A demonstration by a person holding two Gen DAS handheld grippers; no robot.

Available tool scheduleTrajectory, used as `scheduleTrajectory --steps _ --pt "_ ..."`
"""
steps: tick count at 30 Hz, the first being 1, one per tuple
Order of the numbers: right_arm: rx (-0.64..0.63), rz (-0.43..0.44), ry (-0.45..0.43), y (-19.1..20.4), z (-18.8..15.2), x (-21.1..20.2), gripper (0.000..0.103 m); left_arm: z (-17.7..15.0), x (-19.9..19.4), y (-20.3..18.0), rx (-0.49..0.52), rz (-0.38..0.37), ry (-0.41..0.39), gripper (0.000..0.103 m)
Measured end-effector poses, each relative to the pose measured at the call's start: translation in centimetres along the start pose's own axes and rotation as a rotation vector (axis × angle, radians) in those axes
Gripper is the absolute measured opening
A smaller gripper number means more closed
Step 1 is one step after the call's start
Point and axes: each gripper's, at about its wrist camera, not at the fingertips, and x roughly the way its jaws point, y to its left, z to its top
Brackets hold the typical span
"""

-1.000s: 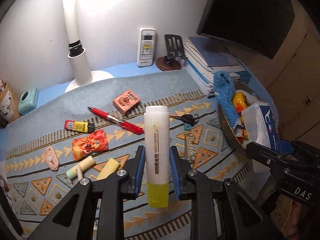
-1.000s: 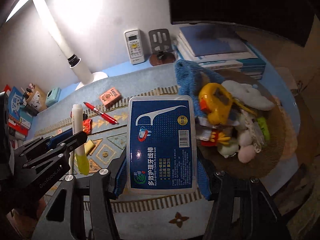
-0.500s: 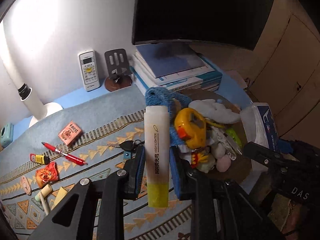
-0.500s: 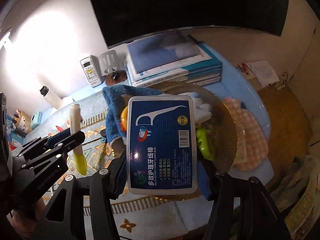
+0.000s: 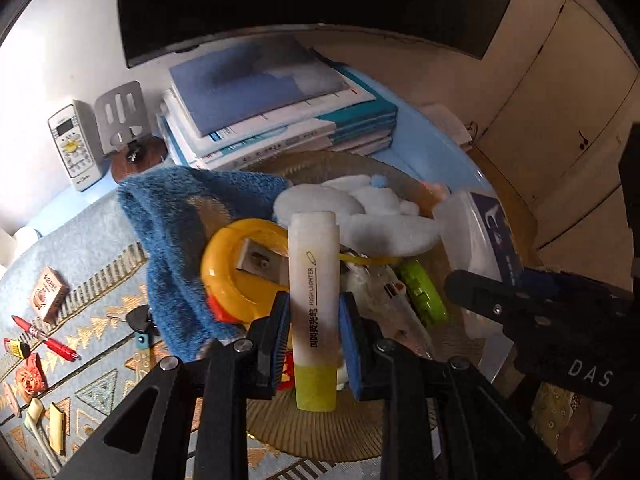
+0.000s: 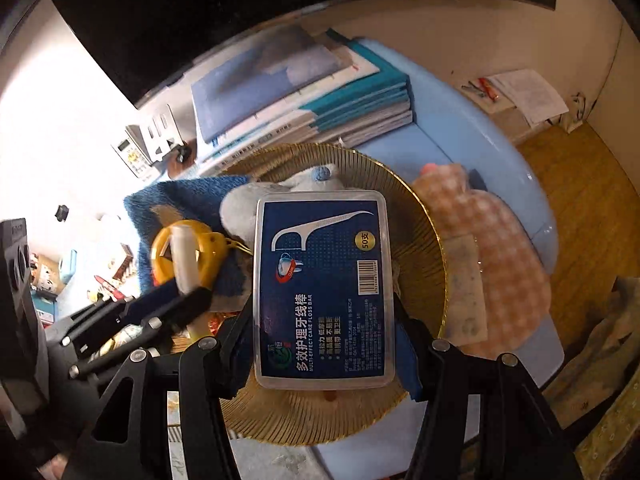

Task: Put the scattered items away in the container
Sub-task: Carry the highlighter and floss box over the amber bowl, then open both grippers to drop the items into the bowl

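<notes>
My left gripper [image 5: 314, 332] is shut on a white and yellow highlighter [image 5: 314, 304], held above the round golden wire basket [image 5: 316, 436]. My right gripper [image 6: 324, 344] is shut on a blue floss pick box [image 6: 322, 292], also over the basket [image 6: 424, 232]. The basket holds a blue towel [image 5: 180, 232], a yellow tape measure [image 5: 236, 268], a white plush toy [image 5: 360, 216] and a green item [image 5: 424, 292]. In the left wrist view the floss box [image 5: 480, 236] and the right gripper's arm show at the right. The highlighter [image 6: 186, 256] shows in the right wrist view too.
On the patterned mat at the left lie a red pen [image 5: 44, 338], a small orange box [image 5: 48, 294], keys [image 5: 140, 322] and several small items. A stack of books [image 5: 272, 104], a remote [image 5: 74, 146] and a phone stand [image 5: 126, 120] stand behind the basket. A checked cloth [image 6: 496, 264] lies to its right.
Both grippers have swung right from over the mat to above the basket, carrying the highlighter and the floss box. The scattered items have slid to the far left of view.
</notes>
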Motion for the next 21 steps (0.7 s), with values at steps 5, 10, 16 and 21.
scheduleTrajectory --steps 5,10,16,21 --pt "-0.019 0.0 0.035 -0.1 0.2 1.8 0.058 -1.2 1.4 -1.4 0.05 -0.02 0.033 0.021" --pt "-0.032 -0.011 0.049 0.1 0.4 2.8 0.058 -2.0 2.2 -1.1 0.033 -0.059 0.064 0.021" --pt "-0.057 -0.029 0.06 0.5 0.4 3.3 0.058 -2.9 2.1 -1.0 0.042 -0.098 0.086 0.021" --pt "-0.072 -0.048 0.051 0.6 0.4 2.9 0.062 -3.7 0.9 -0.4 0.05 -0.106 0.088 0.028"
